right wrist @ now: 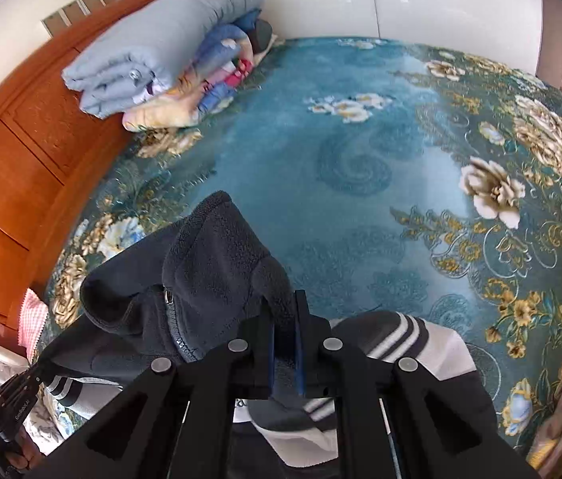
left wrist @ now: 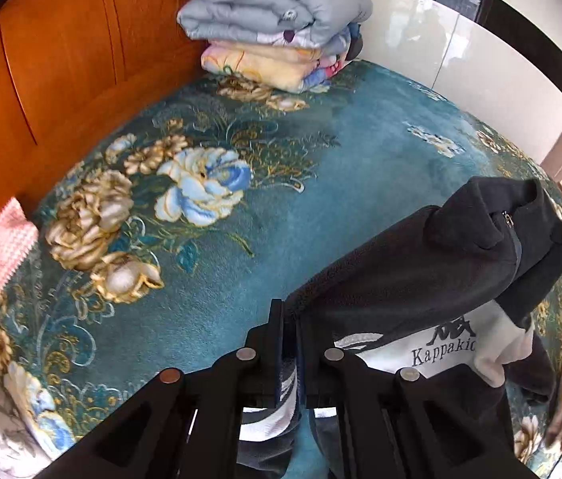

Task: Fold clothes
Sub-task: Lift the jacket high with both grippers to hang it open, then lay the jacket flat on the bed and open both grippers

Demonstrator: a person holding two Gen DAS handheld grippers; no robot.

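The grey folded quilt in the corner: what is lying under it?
Under the grey quilt lies a folded floral blanket, cream and pink with blue. Both rest on the teal bedspread. Whether anything more is in the pile is hidden.

Left wrist: close above fleece jacket (left wrist: pixel 420 263), angled down toward headboard (left wrist: pixel 61 80).
Right wrist: likewise, steeply down.
Shared: teal floral bedspread (right wrist: pixel 361 159), folded quilts (right wrist: pixel 161 40).

dark grey fleece jacket (left wrist: pixel 420 263), teal floral bedspread (left wrist: pixel 321 183)
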